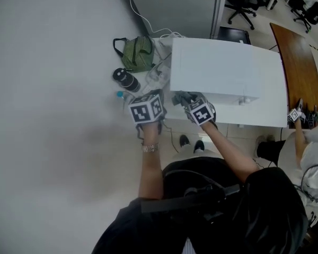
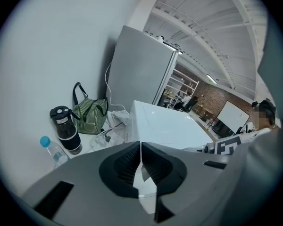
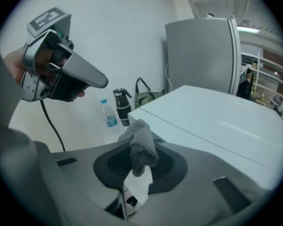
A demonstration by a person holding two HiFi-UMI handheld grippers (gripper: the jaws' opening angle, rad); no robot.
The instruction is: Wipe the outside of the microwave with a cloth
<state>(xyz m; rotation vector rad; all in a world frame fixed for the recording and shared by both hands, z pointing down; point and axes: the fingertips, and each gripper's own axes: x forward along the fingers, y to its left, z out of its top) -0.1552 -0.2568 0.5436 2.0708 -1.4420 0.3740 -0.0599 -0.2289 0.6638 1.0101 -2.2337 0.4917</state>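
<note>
A white microwave stands on a white table; it shows also in the left gripper view as the microwave and in the right gripper view as the microwave. My right gripper is shut on a grey cloth, held at the microwave's near left corner; the cloth shows as a small grey wad there. My left gripper hangs just left of it, jaws shut with nothing between them, seen in its own view as the left gripper and from the right as the left gripper.
Left of the microwave stand a green striped bag, a black flask, a small water bottle and crumpled plastic. A grey cabinet rises behind. A second person with grippers stands at right.
</note>
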